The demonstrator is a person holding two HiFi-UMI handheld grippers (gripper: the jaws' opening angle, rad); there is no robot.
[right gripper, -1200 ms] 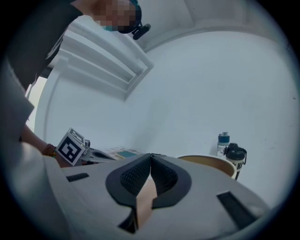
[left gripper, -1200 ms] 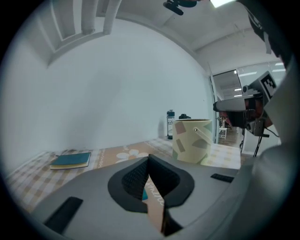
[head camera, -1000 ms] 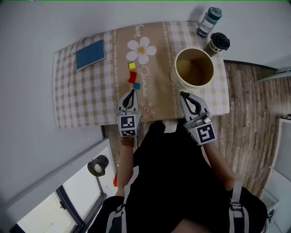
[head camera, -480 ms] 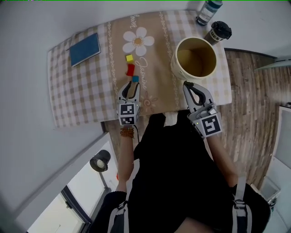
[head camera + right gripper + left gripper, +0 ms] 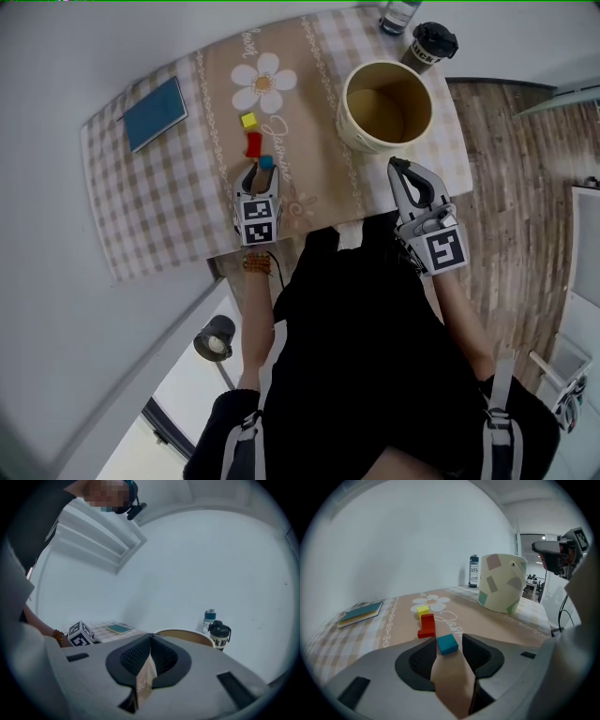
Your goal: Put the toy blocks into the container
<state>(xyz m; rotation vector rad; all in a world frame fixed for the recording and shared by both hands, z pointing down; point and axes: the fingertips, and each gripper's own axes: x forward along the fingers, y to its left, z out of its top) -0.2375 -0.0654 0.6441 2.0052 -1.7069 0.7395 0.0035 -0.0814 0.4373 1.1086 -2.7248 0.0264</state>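
Blocks look light and rigid, so we'd pinch flat sides. Blue block [image 5: 447, 644] sits on the worktop [image 5: 187, 187] between left gripper's [image 5: 259, 174] opening fingers [image 5: 474, 654]; right gripper [image 5: 150, 635] is clenched, empty.

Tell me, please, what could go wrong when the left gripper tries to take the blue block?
1. The left gripper is opening its jaws, and the blue block sits only at their tips. Closing from here may pinch a corner and flick it away.
2. The red block lies just behind it, with the yellow block beyond. Pushing further forward may shove both.
3. The container has a tall wall, so a low carry could bump it.
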